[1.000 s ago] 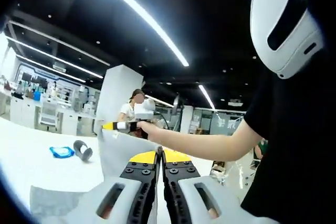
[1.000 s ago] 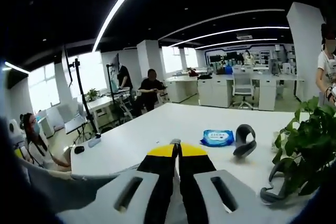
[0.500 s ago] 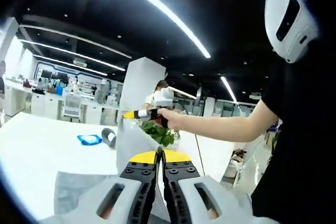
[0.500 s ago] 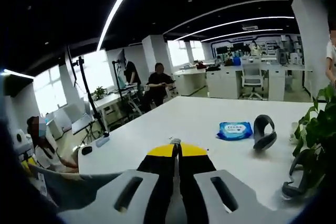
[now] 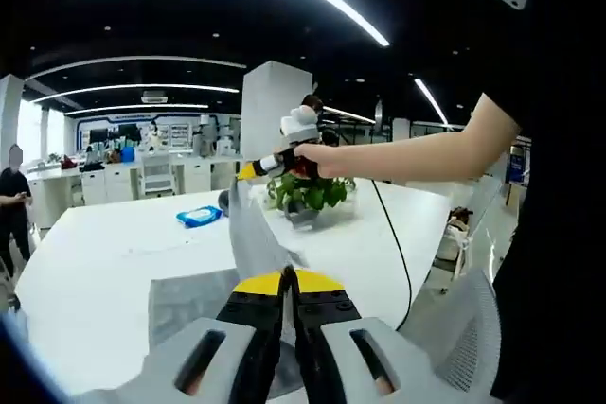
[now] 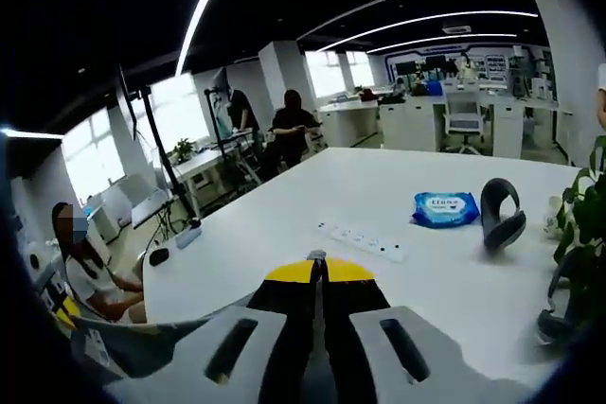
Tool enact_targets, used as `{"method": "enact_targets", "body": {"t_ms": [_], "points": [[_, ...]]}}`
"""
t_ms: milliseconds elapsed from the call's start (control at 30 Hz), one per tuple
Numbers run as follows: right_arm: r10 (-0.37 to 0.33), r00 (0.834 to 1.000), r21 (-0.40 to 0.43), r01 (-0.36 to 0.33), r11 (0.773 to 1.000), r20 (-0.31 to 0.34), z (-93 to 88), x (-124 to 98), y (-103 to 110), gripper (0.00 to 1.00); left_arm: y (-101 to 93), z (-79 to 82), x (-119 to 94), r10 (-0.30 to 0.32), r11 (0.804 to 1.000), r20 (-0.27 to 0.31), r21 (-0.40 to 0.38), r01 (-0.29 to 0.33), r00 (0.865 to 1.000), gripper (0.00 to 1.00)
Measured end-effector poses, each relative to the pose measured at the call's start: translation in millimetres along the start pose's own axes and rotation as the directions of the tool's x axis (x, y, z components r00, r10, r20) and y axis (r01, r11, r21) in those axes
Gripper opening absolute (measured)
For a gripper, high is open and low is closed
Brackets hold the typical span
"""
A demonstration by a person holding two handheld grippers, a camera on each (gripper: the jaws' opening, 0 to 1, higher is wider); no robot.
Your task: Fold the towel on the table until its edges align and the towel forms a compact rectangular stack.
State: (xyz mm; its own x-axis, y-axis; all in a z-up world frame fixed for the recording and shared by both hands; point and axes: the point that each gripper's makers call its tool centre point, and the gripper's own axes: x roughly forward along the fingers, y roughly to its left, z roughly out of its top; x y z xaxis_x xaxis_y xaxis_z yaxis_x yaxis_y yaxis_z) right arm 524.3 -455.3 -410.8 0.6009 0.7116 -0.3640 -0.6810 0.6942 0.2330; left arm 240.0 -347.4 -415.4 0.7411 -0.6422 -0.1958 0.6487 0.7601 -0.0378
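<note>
The grey towel [image 5: 248,234] hangs stretched between both grippers, and its lower part lies on the white table [image 5: 95,253]. My left gripper [image 5: 285,280] is shut on the towel's near edge, low over the table. My right gripper [image 5: 250,170], held by a person's hand, pinches a towel corner up in the air beyond it. In the right gripper view, my right gripper [image 6: 317,268] is shut, and the towel [image 6: 142,345] trails down to the lower left from between its jaws.
On the table [image 6: 284,215] lie a white power strip [image 6: 365,238], a blue wipes pack [image 6: 445,207] and a black curved band [image 6: 500,217]. A potted plant [image 5: 308,191] and a black cable [image 5: 396,253] are at the far side. People sit at desks beyond.
Both cameras have swung round, so more of the table shows and the power strip has come into the right gripper view. The towel stays stretched between the two shut grippers.
</note>
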Motion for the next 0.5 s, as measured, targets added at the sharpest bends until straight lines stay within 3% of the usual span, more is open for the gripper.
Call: {"method": "enact_targets", "body": {"t_ms": [200, 500], "points": [[0.019, 1.0, 0.0, -0.019, 1.0, -0.012, -1.4, 16.3, 7.5, 0.0, 30.6, -15.1, -12.8, 0.079, 0.994, -0.024, -0.079, -0.08, 0.997, 0.02], [0.03, 0.996, 0.018, -0.028, 0.999, -0.083, -22.8, 42.5, 10.5, 0.0, 55.4, -47.7, -18.1, 0.135, 0.981, -0.102, -0.128, -0.148, 0.986, 0.02]]}}
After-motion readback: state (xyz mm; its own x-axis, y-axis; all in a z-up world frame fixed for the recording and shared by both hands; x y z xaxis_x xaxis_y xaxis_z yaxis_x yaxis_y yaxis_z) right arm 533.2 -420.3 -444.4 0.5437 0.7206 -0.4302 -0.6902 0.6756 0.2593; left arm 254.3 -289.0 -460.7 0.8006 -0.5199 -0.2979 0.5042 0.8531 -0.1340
